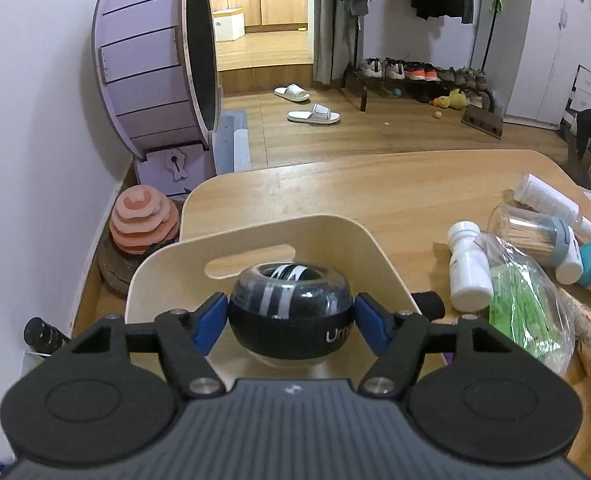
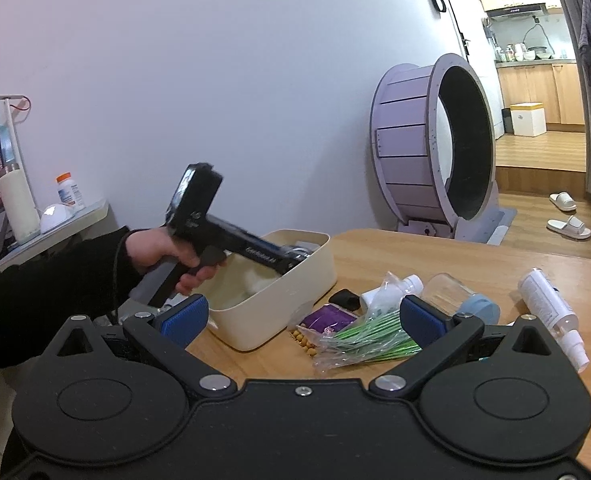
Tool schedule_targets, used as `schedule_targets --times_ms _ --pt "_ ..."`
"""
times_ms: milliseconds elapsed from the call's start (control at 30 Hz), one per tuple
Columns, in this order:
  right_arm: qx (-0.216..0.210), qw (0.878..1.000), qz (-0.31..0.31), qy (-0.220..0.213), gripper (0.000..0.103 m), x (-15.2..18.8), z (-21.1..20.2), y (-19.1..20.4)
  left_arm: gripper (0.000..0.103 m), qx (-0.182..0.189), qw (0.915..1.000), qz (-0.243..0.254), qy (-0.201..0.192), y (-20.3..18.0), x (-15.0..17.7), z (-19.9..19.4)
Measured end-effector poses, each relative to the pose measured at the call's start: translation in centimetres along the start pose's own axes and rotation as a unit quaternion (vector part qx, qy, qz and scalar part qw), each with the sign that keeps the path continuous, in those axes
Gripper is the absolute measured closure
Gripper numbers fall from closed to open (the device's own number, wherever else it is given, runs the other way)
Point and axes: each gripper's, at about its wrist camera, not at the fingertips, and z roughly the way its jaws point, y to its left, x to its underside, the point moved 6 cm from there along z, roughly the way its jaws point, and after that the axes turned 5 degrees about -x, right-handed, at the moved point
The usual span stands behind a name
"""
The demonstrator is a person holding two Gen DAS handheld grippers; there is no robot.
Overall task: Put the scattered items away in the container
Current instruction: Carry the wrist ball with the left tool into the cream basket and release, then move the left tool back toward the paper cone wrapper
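A: What does the left wrist view give you?

B: The left claw (image 1: 291,318) has its blue pads clamped on either side of a black gyro ball (image 1: 290,312), held inside the cream container (image 1: 375,248) on the wooden worktop (image 1: 375,184). At three o'clock from the ball lie a white bottle (image 1: 468,268), a bag of green sticks (image 1: 523,312) and a jar of toothpicks (image 1: 535,236).

A: And the right wrist view?

B: It shows what the other hides: a hand (image 2: 163,258) in a dark sleeve gripping the left tool's handle, its nose dipped into the container (image 2: 295,280). The right claw (image 2: 303,322) hangs wide open and empty above the worktop (image 2: 435,252), the green sticks (image 2: 367,336) between its pads. A spray bottle (image 2: 551,312) lies at three o'clock; a purple packet (image 2: 327,316) sits just beside the container.

A: The ball there?

B: Hidden by the container wall.
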Motion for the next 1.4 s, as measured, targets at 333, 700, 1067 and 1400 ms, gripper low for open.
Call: schedule_targets --times_ms 333,700,1067,1400 --pt "-0.007 1.0 -0.007 0.013 0.0 0.3 0.1 0.3 0.034 0.0 0.9996 -0.016 0.025 0.8 1.3 -1.4" --pt "0.008 1.0 -0.014 0.02 0.0 0.5 -0.6 -0.1 0.023 0.038 0.9964 -0.05 -0.057 -2.9 2.6 -9.0" --pt "0.109 0.994 0.019 0.015 0.0 1.4 -4.9 -5.2 0.022 0.138 0.9858 -0.025 -0.093 -14.7 5.3 -11.1" --pt "0.131 0.991 0.03 0.01 0.0 2.6 -6.2 -6.4 0.022 0.15 0.984 0.001 -0.096 -18.6 6.2 -10.5"
